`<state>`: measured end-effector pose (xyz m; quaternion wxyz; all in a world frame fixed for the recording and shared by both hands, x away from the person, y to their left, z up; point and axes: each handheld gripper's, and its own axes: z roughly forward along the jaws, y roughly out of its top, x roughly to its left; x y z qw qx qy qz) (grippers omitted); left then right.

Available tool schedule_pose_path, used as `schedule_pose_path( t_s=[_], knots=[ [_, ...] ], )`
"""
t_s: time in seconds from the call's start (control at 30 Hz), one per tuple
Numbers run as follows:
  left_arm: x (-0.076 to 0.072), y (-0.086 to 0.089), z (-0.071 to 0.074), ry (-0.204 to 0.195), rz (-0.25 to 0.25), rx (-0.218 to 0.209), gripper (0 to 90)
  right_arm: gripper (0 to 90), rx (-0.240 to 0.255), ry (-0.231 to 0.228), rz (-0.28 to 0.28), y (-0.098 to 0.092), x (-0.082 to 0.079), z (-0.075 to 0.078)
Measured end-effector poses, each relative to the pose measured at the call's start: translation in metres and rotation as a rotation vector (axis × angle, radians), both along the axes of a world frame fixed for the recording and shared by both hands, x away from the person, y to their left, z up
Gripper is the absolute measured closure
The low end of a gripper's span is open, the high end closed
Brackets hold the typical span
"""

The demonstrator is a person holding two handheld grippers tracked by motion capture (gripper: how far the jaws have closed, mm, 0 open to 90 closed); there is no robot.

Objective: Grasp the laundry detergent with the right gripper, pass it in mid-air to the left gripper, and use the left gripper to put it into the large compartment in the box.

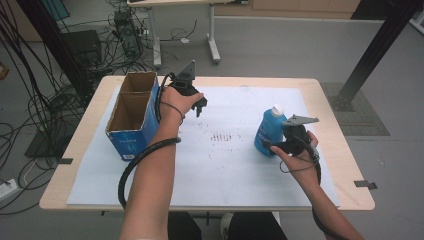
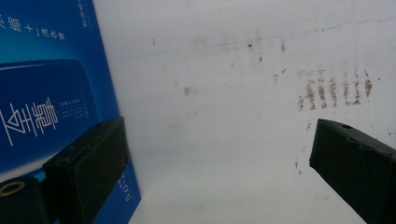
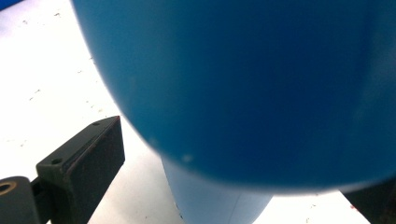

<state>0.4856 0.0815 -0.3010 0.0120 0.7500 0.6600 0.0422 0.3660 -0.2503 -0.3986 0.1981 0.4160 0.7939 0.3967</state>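
High view: we log a blue bottle (image 1: 269,131) standing right of centre on the worktop (image 1: 320,90), our right gripper (image 1: 276,146) against it; left gripper (image 1: 199,106) beside the cardboard box (image 1: 134,116).
Left gripper view: jaws spread, nothing between.
Right gripper view: jaws spread around the bottle (image 3: 252,93), grip unconfirmed.

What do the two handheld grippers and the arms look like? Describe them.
Both the left gripper and the right gripper are black, each with two blocky jaws, a grey three-cornered plate on top and a black trailing cable. The forearms are bare, without sleeves; a dark band circles the left wrist.
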Motion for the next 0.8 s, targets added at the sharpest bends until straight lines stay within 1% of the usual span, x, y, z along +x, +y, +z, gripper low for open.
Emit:
schedule_pose_path(
  t_s=[0.8],
  knots=[
    [0.0004,0.003,-0.0001,-0.001,0.005,-0.002,5.0,2.8,0.009,-0.011,-0.007,-0.0009,0.0009,-0.0002]
  ],
)
